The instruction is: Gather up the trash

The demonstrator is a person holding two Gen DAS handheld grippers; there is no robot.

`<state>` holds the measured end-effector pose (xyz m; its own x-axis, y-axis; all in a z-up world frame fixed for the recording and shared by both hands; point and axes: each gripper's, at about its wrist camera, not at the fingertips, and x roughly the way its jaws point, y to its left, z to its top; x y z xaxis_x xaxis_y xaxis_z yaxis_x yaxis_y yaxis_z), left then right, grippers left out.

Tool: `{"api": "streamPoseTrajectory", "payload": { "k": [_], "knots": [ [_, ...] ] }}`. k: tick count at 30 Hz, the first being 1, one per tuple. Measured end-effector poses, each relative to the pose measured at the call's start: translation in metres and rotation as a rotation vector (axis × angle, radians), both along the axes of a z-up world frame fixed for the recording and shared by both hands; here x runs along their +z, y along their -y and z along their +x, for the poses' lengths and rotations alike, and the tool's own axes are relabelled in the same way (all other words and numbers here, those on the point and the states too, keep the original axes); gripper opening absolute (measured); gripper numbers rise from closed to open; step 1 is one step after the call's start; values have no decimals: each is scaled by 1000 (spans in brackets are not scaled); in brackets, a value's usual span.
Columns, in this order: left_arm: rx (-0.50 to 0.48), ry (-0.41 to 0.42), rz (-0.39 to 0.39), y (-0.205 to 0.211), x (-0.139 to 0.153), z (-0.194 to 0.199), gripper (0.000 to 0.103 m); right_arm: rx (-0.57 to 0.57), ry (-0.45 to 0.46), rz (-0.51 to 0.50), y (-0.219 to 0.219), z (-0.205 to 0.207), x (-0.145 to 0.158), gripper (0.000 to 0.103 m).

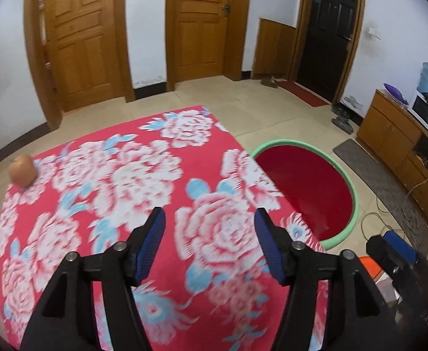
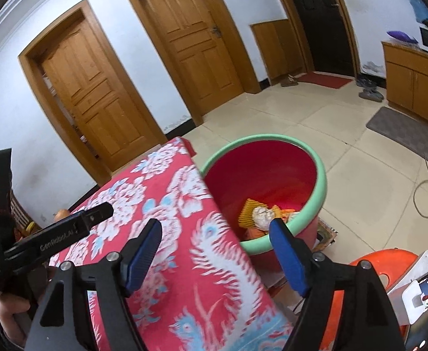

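A red bin with a green rim (image 2: pixel 321 181) stands on the floor beside the table; it also shows in the left wrist view (image 1: pixel 353 196). Inside it lie a crumpled white paper ball (image 2: pixel 262 216) and orange-yellow wrappers (image 2: pixel 247 212). My right gripper (image 2: pixel 217 234) is open and empty, above the table's edge next to the bin. My left gripper (image 1: pixel 209 228) is open and empty over the red floral tablecloth (image 1: pixel 143 181). A small brown round object (image 1: pixel 23 170) sits at the table's far left corner. The left gripper's body shows in the right wrist view (image 2: pixel 53 237).
An orange stool (image 2: pixel 389 260) with a phone (image 2: pixel 424 292) stands to the right of the bin. Cables (image 2: pixel 427 187) run across the tiled floor. A wooden cabinet (image 1: pixel 401 137) lines the right wall. Two wooden doors (image 1: pixel 199 26) and a dark door (image 1: pixel 328 35) are at the back.
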<state>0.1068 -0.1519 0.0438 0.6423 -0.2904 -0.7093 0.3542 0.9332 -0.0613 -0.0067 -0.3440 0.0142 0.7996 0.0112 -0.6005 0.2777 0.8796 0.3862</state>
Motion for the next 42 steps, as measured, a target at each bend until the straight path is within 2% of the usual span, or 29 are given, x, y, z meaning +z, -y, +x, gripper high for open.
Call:
{"api": "streamPoseTrajectory", "payload": {
  "k": [5,9,15,24,29,34,42],
  "knots": [
    [63,40,2,-30,7,-25,72,45,22,-23,-24,-7,11,85],
    [102,63,-2,-52,10,-46,74,66,27,-52,-42,-13,16,97],
    [173,85,-10,-79,14,-72,79,92,42,-98,-65,-23,24,102],
    [236,97,-32,-106,15,-96,79,122,38,-143,-90,-39,28,102],
    [274,113,-37,-116,17,-105,82,125,51,-156,-98,-47,31,102],
    [273,125,-45,-120,18,-113,87,132,66,-160,-103,-50,32,102],
    [310,140,-39,-126,19,-116,87,134,65,-158,-106,-52,32,102]
  ]
}}
